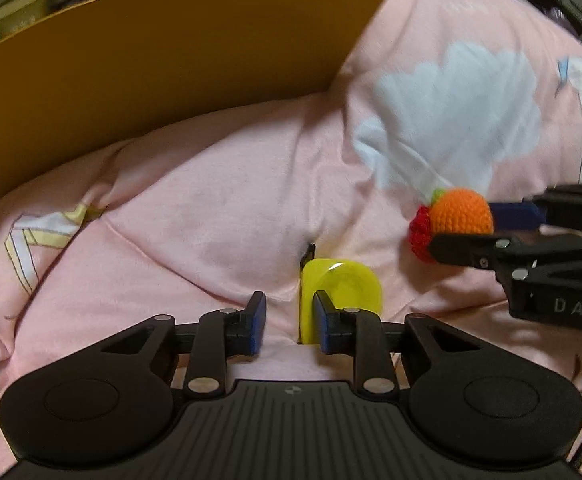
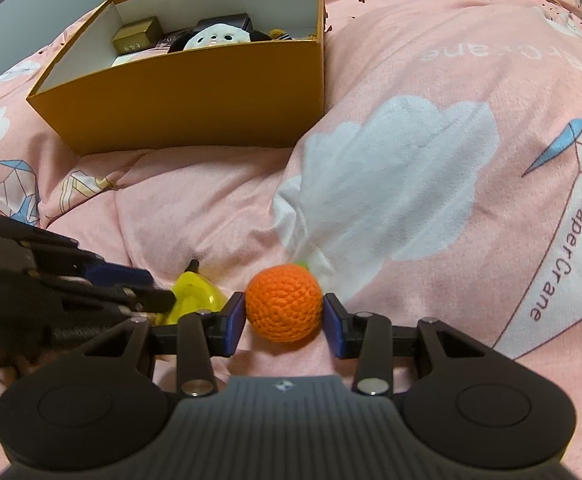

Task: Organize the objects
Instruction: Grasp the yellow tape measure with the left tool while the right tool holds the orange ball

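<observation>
Near field: my left gripper (image 1: 290, 320) had its jaws nearly together, yellow plastic piece (image 1: 341, 288) at the right pad, grip unclear. My right gripper (image 2: 284, 320) was clamped on the orange crochet ball (image 2: 284, 307). Both lay on the pink quilt (image 2: 411, 60). Far field: open cardboard box (image 2: 195, 96) w/ panda plush (image 2: 215, 38).

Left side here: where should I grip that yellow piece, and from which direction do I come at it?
Grip the yellow piece on its thin upright edge nearest the left gripper, coming from above, pointing steeply down. It stands on edge in a dip of the quilt, so that narrow wall fits between the jaws; the broad curved face looks too wide. The edge is beside the right-hand pad, not centred, so shift slightly right.
</observation>
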Demonstrator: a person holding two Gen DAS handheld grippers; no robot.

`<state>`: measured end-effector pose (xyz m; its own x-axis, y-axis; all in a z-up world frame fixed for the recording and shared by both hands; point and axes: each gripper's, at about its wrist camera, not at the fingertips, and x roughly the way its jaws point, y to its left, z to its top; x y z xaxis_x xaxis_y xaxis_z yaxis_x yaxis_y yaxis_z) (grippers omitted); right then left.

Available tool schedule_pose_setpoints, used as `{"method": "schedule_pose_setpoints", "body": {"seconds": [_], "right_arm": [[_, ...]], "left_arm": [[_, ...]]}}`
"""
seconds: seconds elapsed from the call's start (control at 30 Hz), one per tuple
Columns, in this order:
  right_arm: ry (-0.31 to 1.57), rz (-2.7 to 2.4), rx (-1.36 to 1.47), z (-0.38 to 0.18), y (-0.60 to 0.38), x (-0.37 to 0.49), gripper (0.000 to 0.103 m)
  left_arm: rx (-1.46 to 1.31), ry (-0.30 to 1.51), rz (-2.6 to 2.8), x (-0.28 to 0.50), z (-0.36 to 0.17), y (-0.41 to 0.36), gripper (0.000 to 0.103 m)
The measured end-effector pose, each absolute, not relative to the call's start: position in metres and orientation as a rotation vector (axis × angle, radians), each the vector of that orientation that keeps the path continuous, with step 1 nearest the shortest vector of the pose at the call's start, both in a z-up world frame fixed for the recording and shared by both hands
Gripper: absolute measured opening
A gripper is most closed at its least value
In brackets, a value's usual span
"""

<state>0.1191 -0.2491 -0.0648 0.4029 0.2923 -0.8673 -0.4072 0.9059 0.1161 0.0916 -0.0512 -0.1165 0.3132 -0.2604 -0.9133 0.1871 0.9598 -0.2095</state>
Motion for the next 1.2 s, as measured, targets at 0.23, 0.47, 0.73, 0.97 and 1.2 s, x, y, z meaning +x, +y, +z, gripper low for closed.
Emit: {"method": "schedule_pose_setpoints", "body": {"seconds": [0.23,0.47,0.73,0.97,1.2], "right_arm": [[1.070,0.442,-0.120,-0.065,-0.249,0.119,0.043],[1.072,0.443,-0.110,-0.066,-0.250,0.120,0.043],[1.079,0.447,-0.099,-0.068,-0.251,0.122,0.043],[1.083,0.443,-0.071,-0.068,-0.253,0.123,0.043],[1.084,0.449,-0.056,-0.068,-0.255,0.124,0.043]], "left_arm": [[-0.126,1.195,-0.376,0.086,-0.110,-0.051,0.040],[-0.109,1.245,-0.411,0.087,-0.119,-0.060,0.054],[0.007,1.256,-0.406,0.088,-0.124,-0.081,0.071],[0.119,1.226,-0.394,0.089,-0.127,-0.103,0.072],[0.107,1.216,-0.380,0.088,-0.126,-0.100,0.060]]}}
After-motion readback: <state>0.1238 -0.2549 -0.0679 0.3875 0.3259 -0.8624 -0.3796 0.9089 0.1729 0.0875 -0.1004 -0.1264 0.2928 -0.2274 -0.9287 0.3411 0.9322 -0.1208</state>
